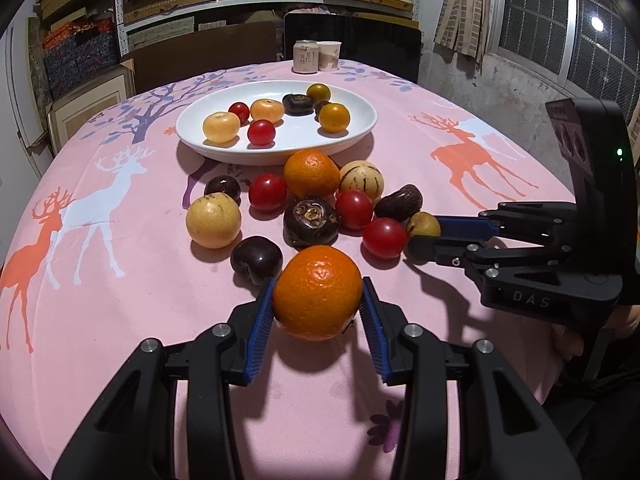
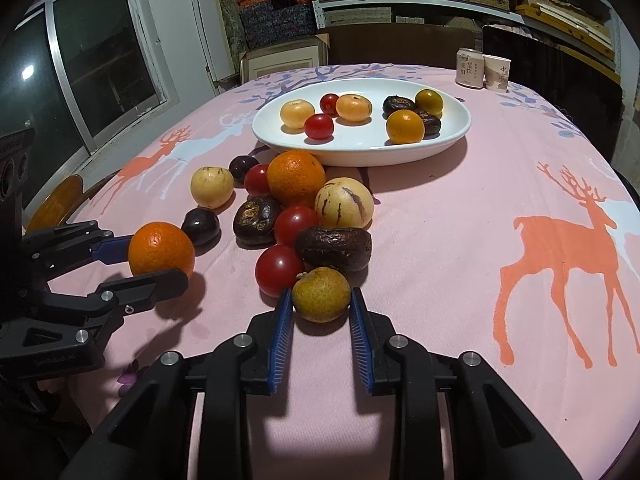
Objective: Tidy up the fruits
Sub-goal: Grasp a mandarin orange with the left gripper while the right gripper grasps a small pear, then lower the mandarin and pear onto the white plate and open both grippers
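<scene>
My left gripper (image 1: 318,300) is shut on a large orange (image 1: 318,292) resting on the pink tablecloth; it also shows in the right wrist view (image 2: 160,250). My right gripper (image 2: 320,300) is shut on a small yellow-green citrus (image 2: 320,294), seen from the left wrist view (image 1: 424,224) too. A pile of fruit lies between the grippers and the white plate (image 1: 360,132): a second orange (image 1: 311,174), red tomatoes (image 1: 384,237), a striped melon (image 1: 361,180), dark fruits (image 1: 310,222) and a yellow pear (image 1: 213,220). The plate (image 2: 452,136) holds several small fruits.
A drink can (image 1: 306,57) and a paper cup (image 1: 330,56) stand at the table's far edge. A dark chair back (image 1: 360,36) rises behind them. Shelves of boxes line the back wall. The table edge curves down left and right.
</scene>
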Action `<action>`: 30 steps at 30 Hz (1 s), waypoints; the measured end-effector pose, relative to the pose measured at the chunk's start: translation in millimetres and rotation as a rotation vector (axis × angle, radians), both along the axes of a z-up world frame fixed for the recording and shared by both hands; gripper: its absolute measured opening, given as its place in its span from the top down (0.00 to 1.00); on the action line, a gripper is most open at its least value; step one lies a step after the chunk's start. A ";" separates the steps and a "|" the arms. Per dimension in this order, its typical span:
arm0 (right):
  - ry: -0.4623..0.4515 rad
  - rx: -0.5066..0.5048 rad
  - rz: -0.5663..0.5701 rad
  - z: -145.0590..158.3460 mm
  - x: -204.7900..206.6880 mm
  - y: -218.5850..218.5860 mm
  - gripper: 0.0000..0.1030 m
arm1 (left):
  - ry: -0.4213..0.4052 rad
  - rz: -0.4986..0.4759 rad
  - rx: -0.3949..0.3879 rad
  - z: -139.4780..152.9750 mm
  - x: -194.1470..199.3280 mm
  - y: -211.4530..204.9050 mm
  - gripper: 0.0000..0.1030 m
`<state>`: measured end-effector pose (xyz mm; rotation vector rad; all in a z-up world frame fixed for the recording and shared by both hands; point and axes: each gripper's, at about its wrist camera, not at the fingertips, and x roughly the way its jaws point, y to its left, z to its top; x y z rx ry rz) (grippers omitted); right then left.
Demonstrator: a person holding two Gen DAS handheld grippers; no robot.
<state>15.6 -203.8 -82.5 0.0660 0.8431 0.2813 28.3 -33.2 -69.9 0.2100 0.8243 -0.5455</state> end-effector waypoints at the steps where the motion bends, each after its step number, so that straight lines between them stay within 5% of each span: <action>1: -0.001 0.002 -0.002 0.2 -0.7 -0.6 0.72 | 0.001 0.000 0.001 -0.3 -0.3 -0.2 0.60; 30: -0.116 0.031 -0.028 62.8 -25.2 -29.6 0.72 | -0.056 0.015 -0.042 40.8 0.0 6.3 0.60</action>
